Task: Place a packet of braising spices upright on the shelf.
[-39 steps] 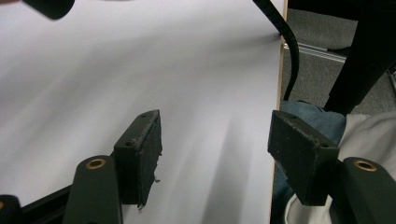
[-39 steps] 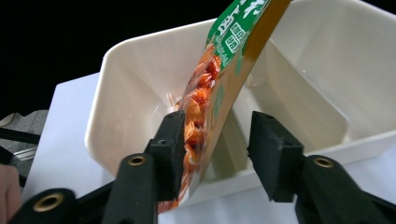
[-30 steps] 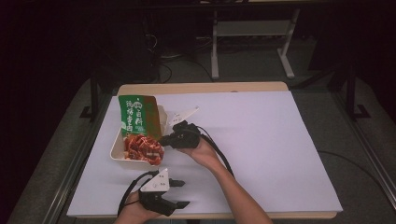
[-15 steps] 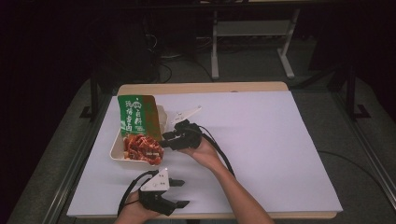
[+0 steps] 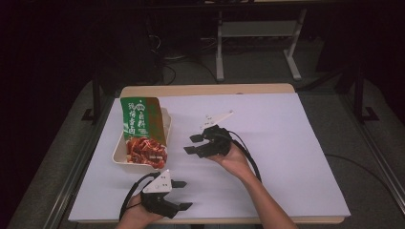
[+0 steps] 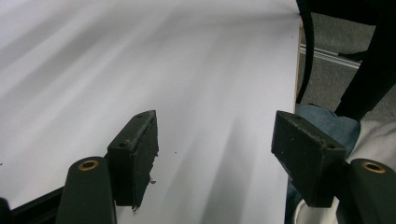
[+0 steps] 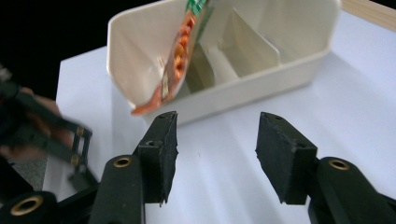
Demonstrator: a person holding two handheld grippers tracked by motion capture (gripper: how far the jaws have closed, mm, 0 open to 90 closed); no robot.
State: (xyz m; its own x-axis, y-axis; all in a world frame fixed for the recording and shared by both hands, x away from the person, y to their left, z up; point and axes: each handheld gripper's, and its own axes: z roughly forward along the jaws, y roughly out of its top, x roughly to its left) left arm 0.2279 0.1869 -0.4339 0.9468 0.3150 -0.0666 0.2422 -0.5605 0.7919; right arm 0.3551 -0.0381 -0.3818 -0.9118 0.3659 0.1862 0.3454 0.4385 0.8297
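A green and red snack packet (image 5: 141, 131) lies across a cream divided tray (image 5: 166, 123) at the table's left; its red end overhangs the tray's near rim. In the right gripper view the packet (image 7: 180, 56) leans inside the tray (image 7: 261, 74) beside the dividers. My right gripper (image 5: 193, 144) is open just right of the tray, jaws pointing at it with nothing between them (image 7: 212, 154). My left gripper (image 5: 184, 194) rests open near the front edge, below the tray, empty over the bare white table (image 6: 212, 140).
The white table top (image 5: 286, 143) stretches wide to the right of the grippers. A wooden edge (image 5: 205, 89) runs along the far side. Black cables trail from both grippers. The person's blue-clad knee (image 6: 322, 121) sits past the table's front edge. A metal stand (image 5: 258, 33) is on the floor behind.
My right gripper has drawn back to the right, away from the tray and packet, and stands open. The left gripper has stayed put near the front edge.
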